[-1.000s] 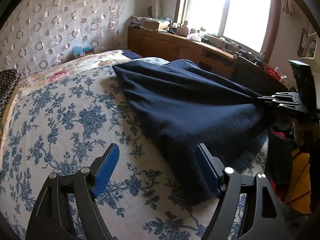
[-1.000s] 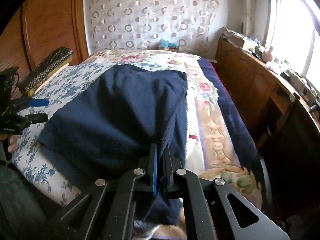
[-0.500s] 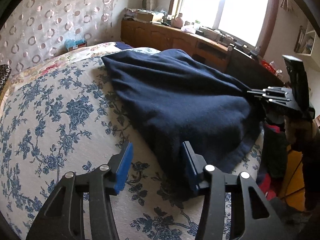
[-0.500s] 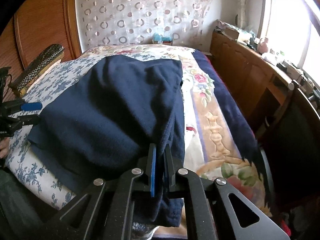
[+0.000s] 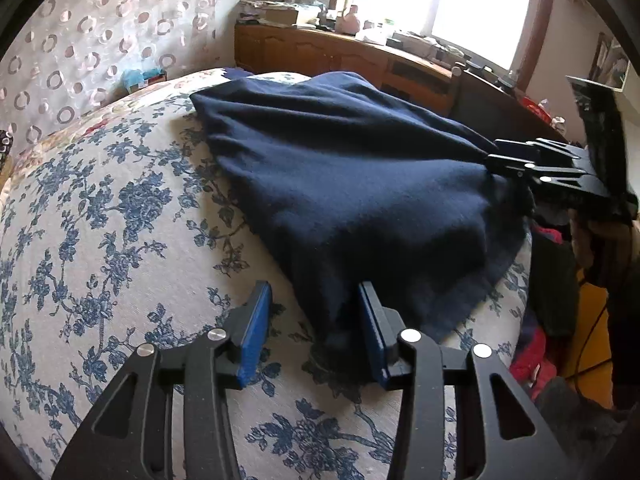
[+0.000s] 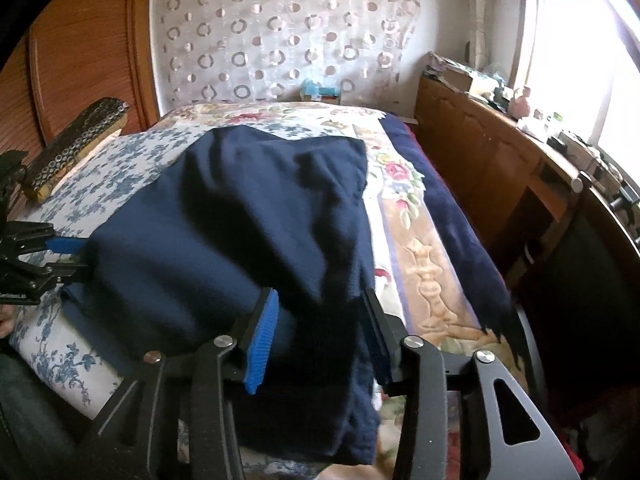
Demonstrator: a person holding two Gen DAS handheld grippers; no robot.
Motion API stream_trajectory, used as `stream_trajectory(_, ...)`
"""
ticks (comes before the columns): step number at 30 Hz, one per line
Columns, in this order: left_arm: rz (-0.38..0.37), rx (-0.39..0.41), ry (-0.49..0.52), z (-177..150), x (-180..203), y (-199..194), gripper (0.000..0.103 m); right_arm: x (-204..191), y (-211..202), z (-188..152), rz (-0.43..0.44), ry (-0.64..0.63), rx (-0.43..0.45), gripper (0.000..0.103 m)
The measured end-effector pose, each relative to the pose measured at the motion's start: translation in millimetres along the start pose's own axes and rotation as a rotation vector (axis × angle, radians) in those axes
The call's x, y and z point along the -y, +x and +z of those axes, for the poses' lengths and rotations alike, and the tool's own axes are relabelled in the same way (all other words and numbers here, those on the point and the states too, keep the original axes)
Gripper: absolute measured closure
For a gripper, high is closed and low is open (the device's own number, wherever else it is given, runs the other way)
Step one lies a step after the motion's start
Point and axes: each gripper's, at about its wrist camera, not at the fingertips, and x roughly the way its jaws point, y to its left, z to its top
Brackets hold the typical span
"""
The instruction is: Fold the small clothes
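Observation:
A dark blue garment [image 5: 360, 184] lies spread on the bed's blue-flowered cover [image 5: 100, 220]. My left gripper [image 5: 313, 288] is at its near corner. Its jaws are closing; the cloth's corner lies between them against the right pad, and the left pad [image 5: 252, 332] stands clear of it. In the right wrist view my right gripper [image 6: 320, 294] is at the garment's [image 6: 240, 216] other near corner. Its jaws are opening and the bunched cloth sags between the parted pads. The left gripper [image 6: 68, 256] shows there at the far left edge, the right gripper [image 5: 504, 156] at the right of the left wrist view.
A long wooden sideboard [image 6: 480, 152] with clutter runs under the window along the bed's right side. A patterned cushion [image 6: 76, 136] rests at the bed's left edge. Red clothes [image 5: 532, 360] lie on the floor. A teal box [image 5: 138, 78] stands by the circle-patterned curtain.
The right jaws, shut on the cloth before, have come apart and the cloth has slumped. The left jaws have narrowed around the near corner of the garment.

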Motion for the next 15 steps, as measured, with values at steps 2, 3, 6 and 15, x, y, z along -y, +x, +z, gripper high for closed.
stream_trajectory(2,-0.035,-0.007,-0.007,-1,0,-1,0.082,2,5,-4,-0.009,0.002,-0.014,0.05)
stream_trajectory(3,-0.052,-0.014,-0.011,-1,1,0,0.088,6,8,-7,-0.013,0.011,-0.024,0.05)
stream_trajectory(6,-0.082,-0.005,-0.008,0,4,-7,0.099,18,17,-13,-0.011,0.038,-0.053,0.049)
stream_trajectory(15,-0.114,0.14,-0.001,27,8,-52,0.1,34,26,-13,0.076,0.089,-0.098,0.046)
